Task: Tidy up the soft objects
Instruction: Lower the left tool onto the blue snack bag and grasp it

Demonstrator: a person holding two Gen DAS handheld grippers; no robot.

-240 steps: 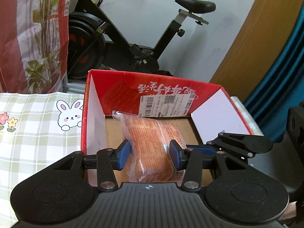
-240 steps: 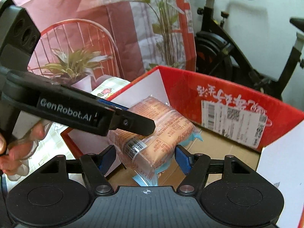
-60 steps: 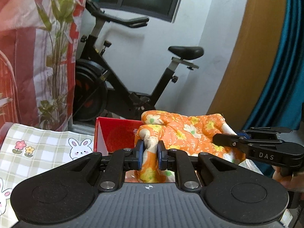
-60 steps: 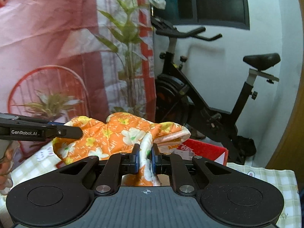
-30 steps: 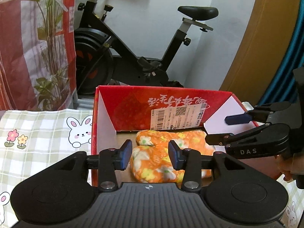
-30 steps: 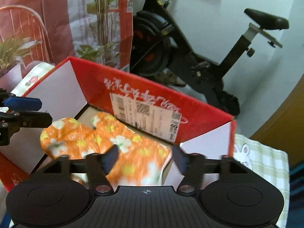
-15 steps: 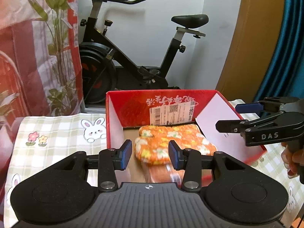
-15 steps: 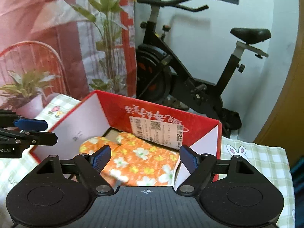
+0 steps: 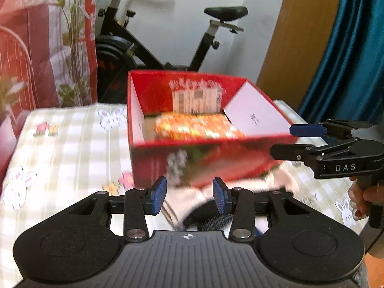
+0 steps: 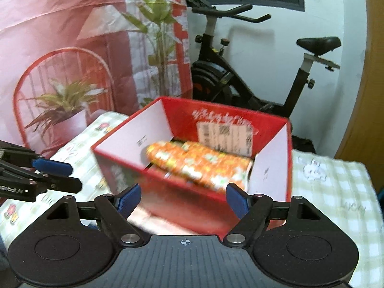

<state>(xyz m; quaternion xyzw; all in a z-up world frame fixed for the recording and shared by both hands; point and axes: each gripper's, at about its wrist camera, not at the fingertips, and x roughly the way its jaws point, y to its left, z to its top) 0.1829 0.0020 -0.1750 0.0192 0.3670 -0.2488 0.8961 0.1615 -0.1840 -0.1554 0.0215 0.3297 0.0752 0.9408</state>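
Observation:
An orange flowered cloth (image 9: 196, 126) lies folded inside the red cardboard box (image 9: 208, 162); it also shows in the right wrist view (image 10: 201, 165) inside the box (image 10: 168, 199). My left gripper (image 9: 189, 195) is open and empty, held in front of the box above a blurred pale and dark soft item (image 9: 204, 213). My right gripper (image 10: 183, 198) is open wide and empty, also in front of the box. The right gripper shows at the right of the left wrist view (image 9: 309, 141), the left gripper at the left of the right wrist view (image 10: 55, 175).
The box stands on a checked tablecloth with bunny prints (image 9: 64, 144). An exercise bike (image 10: 240, 79) stands behind the table. A red printed curtain with a potted plant (image 10: 62, 105) is at the left. A teal curtain (image 9: 348, 48) hangs at the right.
Both grippers have pulled back from the box, which now sits farther away with the orange cloth left inside. A pale and dark item has come into view under the left gripper.

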